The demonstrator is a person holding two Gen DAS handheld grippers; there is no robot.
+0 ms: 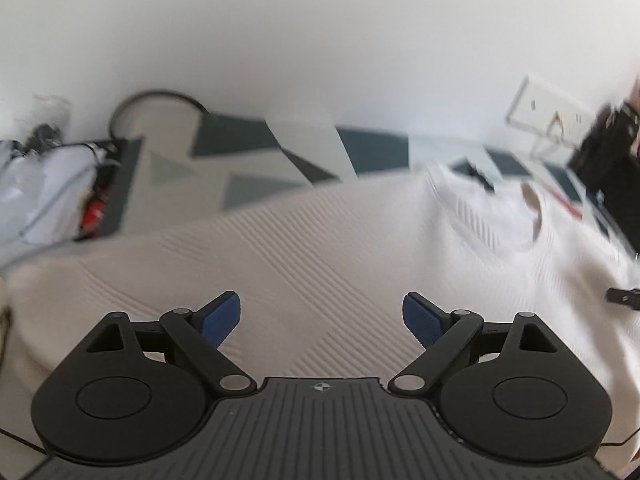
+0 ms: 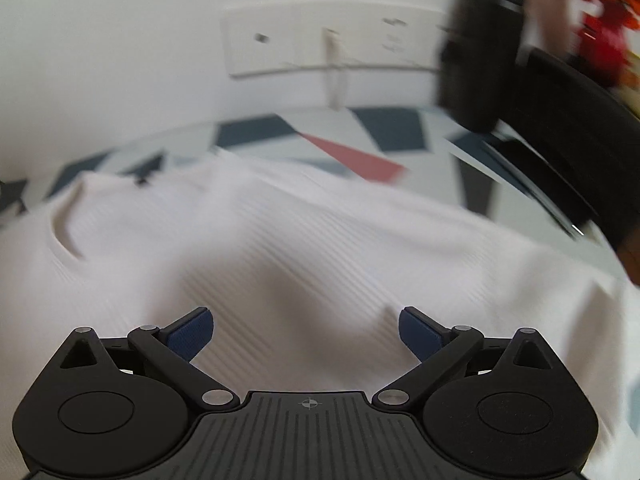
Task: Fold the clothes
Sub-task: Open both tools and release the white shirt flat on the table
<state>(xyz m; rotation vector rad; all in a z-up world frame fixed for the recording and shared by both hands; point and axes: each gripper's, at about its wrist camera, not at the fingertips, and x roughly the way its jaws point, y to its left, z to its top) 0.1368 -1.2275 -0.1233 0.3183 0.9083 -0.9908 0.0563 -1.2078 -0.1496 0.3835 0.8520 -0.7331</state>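
While both hand-held grippers, the left hand-held gripper [image 1: 321, 316] and the right hand-held gripper [image 2: 306, 330], hover with jaws spread wide and nothing between the pads, the white ribbed garment [image 1: 312, 248] lies across the patterned desk [image 1: 256, 148], rumpled near its neckline [image 2: 64, 236]. A careless pinch there would likely catch two layers or a ridge of slack, skewing the fold. Clutter at the desk's left edge [image 1: 48, 188] could snag a dragged hem.

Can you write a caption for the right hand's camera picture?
Open right gripper hovers over a white ribbed top spread on a patterned table.
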